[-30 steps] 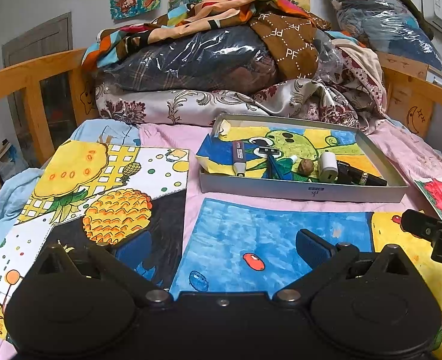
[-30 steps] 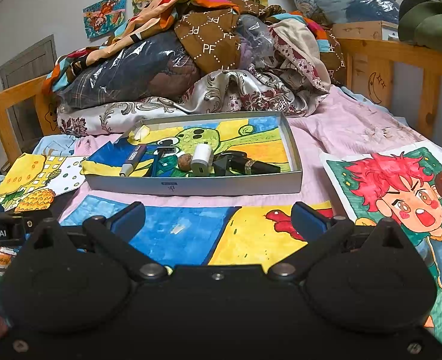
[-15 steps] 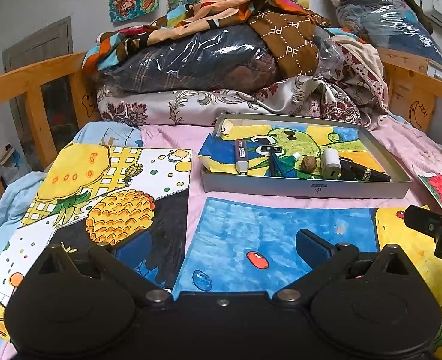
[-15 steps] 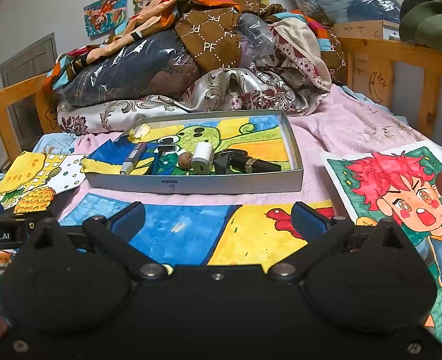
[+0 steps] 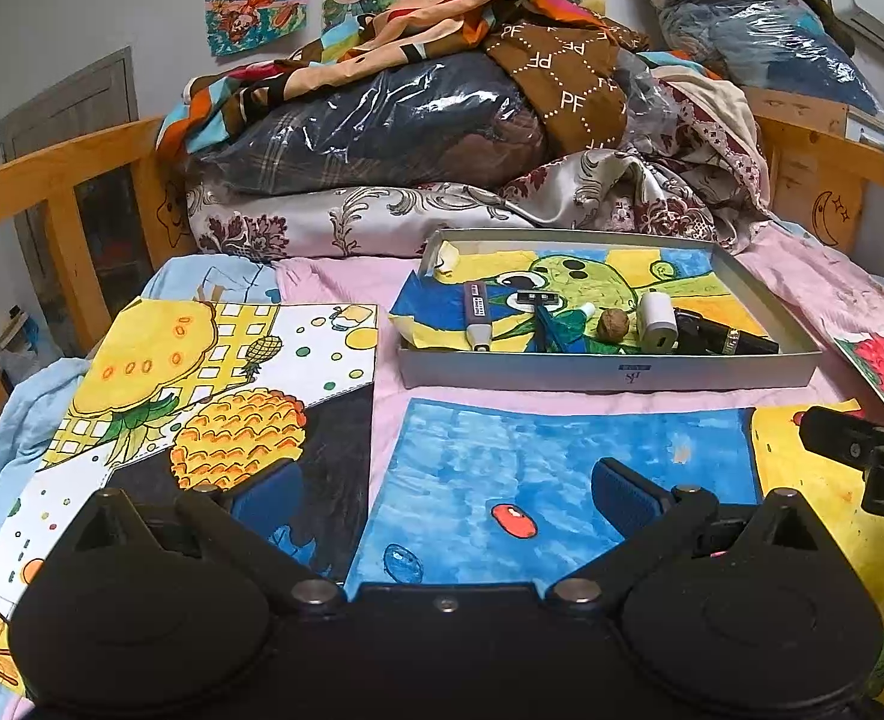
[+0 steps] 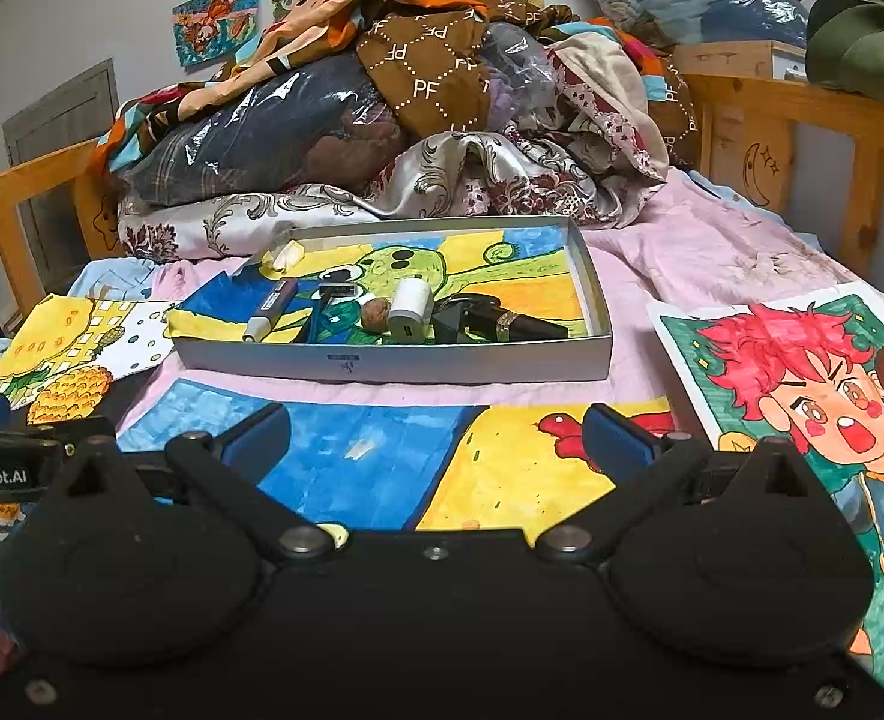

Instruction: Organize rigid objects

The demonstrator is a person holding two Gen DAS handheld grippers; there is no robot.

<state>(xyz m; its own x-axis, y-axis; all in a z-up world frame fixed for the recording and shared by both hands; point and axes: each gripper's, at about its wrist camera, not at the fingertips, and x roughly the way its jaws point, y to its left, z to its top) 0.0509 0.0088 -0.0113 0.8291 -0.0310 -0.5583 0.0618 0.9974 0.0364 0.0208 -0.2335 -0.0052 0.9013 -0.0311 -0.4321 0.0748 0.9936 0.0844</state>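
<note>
Left wrist view: left gripper (image 5: 445,489) spread wide, holding nothing, above blue drawing (image 5: 562,456). Grey tray (image 5: 610,373) on the bed beyond it, containing marker (image 5: 476,315), razor (image 5: 541,315), walnut (image 5: 613,324), white charger (image 5: 656,320).

Right wrist view: right gripper (image 6: 435,441) spread wide, holding nothing, short of the tray (image 6: 393,365); black object (image 6: 496,319) lies inside beside the charger (image 6: 410,308).

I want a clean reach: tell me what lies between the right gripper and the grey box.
Only the flat blue and yellow painted drawing and a strip of pink sheet lie between the open right gripper and the shallow grey cardboard box, as the right wrist view shows.
</note>
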